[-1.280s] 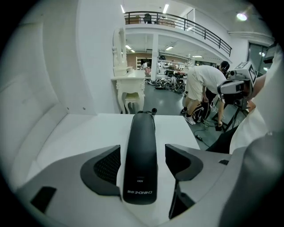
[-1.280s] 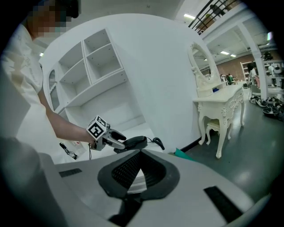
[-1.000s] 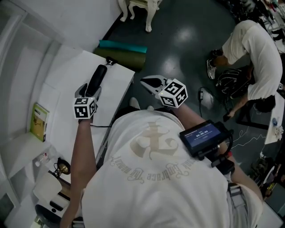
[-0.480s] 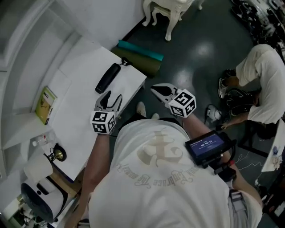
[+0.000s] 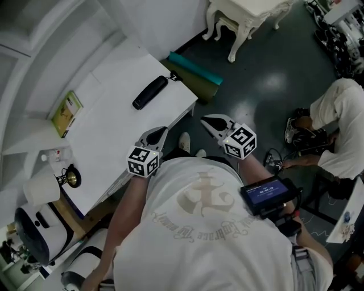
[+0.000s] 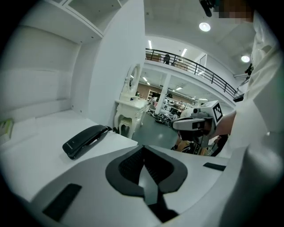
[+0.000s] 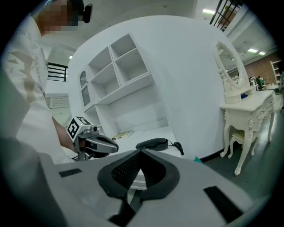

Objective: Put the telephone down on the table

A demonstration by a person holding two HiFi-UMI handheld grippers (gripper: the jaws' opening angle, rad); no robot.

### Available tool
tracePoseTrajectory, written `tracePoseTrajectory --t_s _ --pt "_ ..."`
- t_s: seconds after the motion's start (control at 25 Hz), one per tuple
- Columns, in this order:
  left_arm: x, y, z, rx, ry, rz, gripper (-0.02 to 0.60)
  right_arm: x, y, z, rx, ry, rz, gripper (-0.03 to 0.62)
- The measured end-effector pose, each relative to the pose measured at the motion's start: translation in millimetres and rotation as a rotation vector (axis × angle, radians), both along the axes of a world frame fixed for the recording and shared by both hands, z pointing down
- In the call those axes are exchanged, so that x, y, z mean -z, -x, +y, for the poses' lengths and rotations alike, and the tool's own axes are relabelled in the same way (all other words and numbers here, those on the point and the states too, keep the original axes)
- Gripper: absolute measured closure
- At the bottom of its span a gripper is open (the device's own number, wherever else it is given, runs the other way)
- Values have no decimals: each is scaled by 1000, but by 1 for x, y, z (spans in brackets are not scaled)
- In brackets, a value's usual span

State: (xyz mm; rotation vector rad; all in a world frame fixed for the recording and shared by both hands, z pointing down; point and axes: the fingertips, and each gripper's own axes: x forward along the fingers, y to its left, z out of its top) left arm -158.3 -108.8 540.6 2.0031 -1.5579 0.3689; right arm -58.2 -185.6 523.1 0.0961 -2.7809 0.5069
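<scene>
A black telephone handset [image 5: 150,92] lies flat on the white table [image 5: 114,131] near its far right corner, its cord running off the edge. It also shows in the left gripper view as the handset [image 6: 85,140] and in the right gripper view as the handset [image 7: 153,143]. My left gripper [image 5: 157,134] hangs over the table's front edge, well back from the handset, shut with nothing between its jaws. My right gripper [image 5: 211,123] is off the table to the right, above the floor, shut and empty.
A green booklet [image 5: 65,112] lies at the table's far left. A lamp and a small gold object [image 5: 72,179] stand at the near left. A teal roll [image 5: 195,69] lies on the floor beyond the table, beside a white dressing table [image 5: 250,17]. Another person [image 5: 341,125] crouches at right.
My left gripper let go of the handset, drew back toward me to the table's front edge and closed. The handset stays on the table. The right gripper barely moved.
</scene>
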Motion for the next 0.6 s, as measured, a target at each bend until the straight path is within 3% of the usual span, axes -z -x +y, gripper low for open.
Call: tracePoseTrajectory --t_s 0.24,0.6 --pt "-3 -22 21 -28 16 3 569 -1 -11 21 -6 15 -5 579" --pt "-9 -27 39 21 16 0 569 -6 -26 41 -7 22 -6 579"
